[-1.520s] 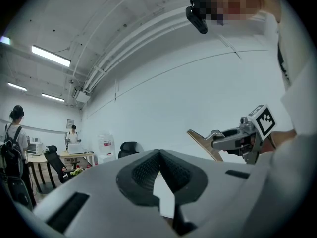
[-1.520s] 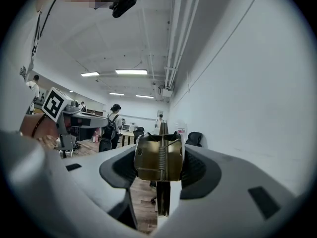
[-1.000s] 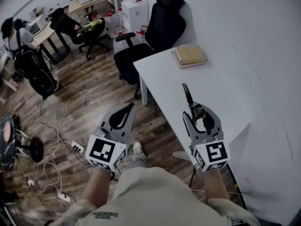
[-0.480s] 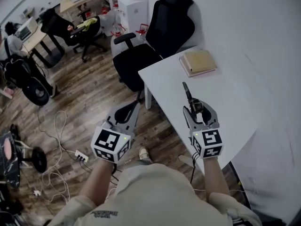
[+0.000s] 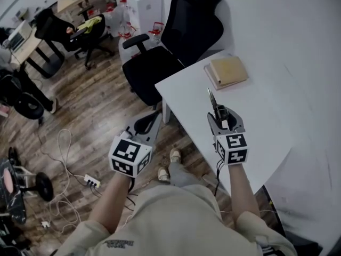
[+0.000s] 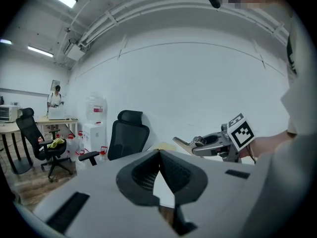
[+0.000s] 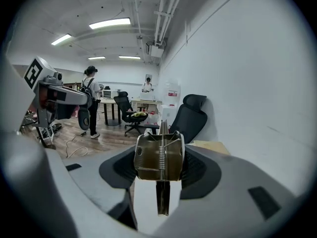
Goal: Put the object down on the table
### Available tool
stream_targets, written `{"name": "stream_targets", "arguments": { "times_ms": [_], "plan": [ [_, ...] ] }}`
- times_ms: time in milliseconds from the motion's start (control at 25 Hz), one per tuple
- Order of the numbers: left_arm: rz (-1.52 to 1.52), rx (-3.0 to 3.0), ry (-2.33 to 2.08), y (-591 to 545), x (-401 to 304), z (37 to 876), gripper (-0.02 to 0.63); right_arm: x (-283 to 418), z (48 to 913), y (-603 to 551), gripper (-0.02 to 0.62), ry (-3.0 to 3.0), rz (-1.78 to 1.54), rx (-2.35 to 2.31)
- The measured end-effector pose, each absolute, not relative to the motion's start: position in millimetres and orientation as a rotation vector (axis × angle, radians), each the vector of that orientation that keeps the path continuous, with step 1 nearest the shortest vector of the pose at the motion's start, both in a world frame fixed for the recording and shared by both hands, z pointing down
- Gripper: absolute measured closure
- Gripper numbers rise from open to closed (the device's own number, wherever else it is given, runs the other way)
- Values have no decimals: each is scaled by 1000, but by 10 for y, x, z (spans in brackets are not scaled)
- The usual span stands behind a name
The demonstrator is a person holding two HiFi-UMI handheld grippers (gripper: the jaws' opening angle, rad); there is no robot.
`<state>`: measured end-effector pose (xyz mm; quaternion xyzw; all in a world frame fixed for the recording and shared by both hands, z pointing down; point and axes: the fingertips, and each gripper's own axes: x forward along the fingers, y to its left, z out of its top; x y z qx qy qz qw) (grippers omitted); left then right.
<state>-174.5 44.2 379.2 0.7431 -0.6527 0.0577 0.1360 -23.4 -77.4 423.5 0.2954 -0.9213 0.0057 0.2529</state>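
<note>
Space for a put-down is offered by the white table [image 5: 266, 113]. A black office chair [image 5: 178, 41] is drawn up at its far-left corner, and a tan book [image 5: 227, 71] is laid near its far end. The left gripper [image 5: 149, 122] is held out over the wooden floor [image 5: 90, 105], off the table, with its jaws brought together on nothing. The right gripper [image 5: 222, 115] is held over the table's near part, its jaws clamped on a sprung metal tool [image 7: 159, 155] that is pointed toward the book. For a clean release, the tool should be lowered until it is borne by the surface, well short of the book and the edge. Only then should the jaws be eased apart.
</note>
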Motion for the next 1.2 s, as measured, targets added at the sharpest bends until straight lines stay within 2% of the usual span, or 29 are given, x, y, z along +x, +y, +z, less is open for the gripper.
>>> {"name": "stream_targets", "arguments": {
  "times_ms": [680, 1200],
  "plan": [
    [320, 2105, -1750, -1058, -2253, 4464, 584, -778, 5318, -2163, 359, -2358, 143, 774],
    [455, 2120, -1592, -2225, -2115, 4908, 584, -935, 5877, -2947, 359, -2302, 208, 713]
  ]
}}
